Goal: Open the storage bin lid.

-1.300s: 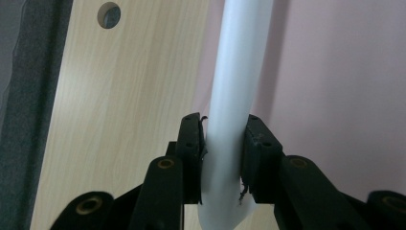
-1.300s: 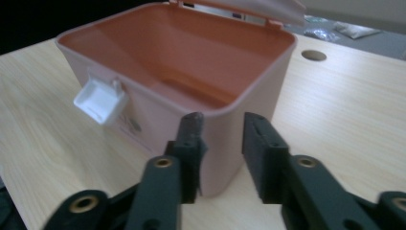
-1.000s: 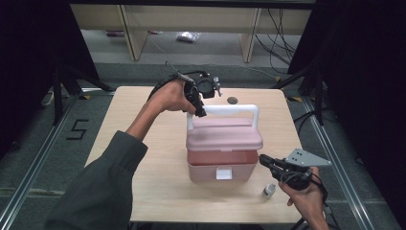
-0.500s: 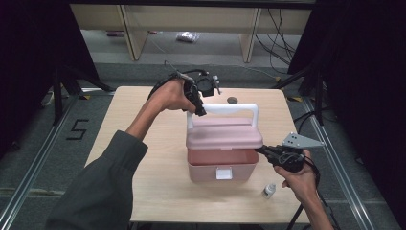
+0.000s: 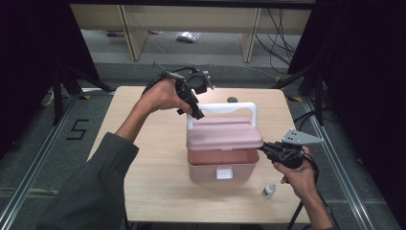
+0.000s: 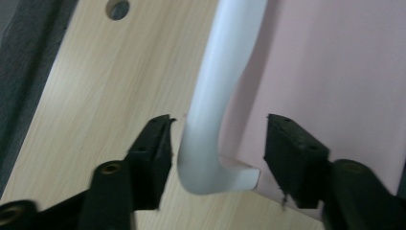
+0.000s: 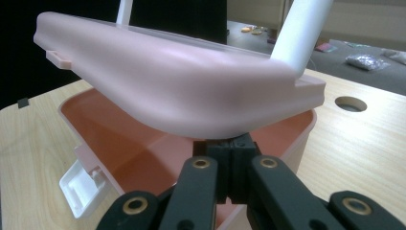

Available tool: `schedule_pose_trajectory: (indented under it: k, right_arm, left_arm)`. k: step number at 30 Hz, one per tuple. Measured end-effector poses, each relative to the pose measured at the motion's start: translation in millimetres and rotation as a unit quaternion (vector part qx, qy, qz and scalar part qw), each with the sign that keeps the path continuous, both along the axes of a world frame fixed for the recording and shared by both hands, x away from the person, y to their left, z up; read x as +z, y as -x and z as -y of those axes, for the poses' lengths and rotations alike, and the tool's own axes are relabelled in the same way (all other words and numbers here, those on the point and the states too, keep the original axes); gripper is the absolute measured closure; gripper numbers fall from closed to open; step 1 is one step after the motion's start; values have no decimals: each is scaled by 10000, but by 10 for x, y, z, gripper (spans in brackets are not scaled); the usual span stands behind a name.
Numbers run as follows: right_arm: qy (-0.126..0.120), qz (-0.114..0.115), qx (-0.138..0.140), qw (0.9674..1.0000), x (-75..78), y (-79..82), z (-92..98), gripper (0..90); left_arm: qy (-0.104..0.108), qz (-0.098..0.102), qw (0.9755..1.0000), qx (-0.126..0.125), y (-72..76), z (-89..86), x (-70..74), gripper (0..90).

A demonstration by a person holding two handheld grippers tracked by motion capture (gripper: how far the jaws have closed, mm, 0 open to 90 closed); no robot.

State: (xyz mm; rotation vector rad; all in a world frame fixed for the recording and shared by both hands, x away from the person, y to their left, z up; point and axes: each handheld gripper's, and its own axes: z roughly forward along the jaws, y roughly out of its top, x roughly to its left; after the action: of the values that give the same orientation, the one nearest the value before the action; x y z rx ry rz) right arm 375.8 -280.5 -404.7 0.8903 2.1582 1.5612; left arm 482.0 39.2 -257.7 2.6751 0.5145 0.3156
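A pink box point(image 5: 222, 165) with a white handle point(image 5: 225, 106) stands mid-table. Its lid point(image 5: 225, 134) is tilted up, so a gap shows the bare pink inside point(image 7: 143, 139). My left gripper point(image 5: 197, 115) straddles the handle's left end point(image 6: 210, 96). Its jaws have just been opening, and the handle stands between them with neither pad pressing on it point(image 6: 218, 143). My right gripper point(image 5: 263, 147) is shut with nothing in it. Its tips point(image 7: 230, 143) are tucked under the lid's right edge point(image 7: 268, 96), above the box rim.
A small white bottle point(image 5: 269, 190) lies on the table near the front right, just below my right hand. The box's white latch point(image 5: 221, 173) hangs at its front. A round hole point(image 5: 232, 99) sits in the tabletop behind the box.
My right gripper has come in from the front right to the box's right side, under the lid's edge. The lid's front, closed before, now stands raised off the box. The left hand has stayed put.
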Motion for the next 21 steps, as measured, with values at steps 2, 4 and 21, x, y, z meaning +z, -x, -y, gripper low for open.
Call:
schedule_pose_trajectory:
  k: [2,4,21]
  right_arm:
    - [17,-42,-56,10000,15,8,-4,900]
    - [6,22,3,10000,28,-12,-2,900]
    - [2,193,-31,9998,127,-42,16,900]
  left_arm:
    - [307,-1,9994,142,28,-83,-8,326]
    - [425,103,9987,263,54,-156,-32,314]
    - [1409,200,9784,1498,333,-818,-322,301]
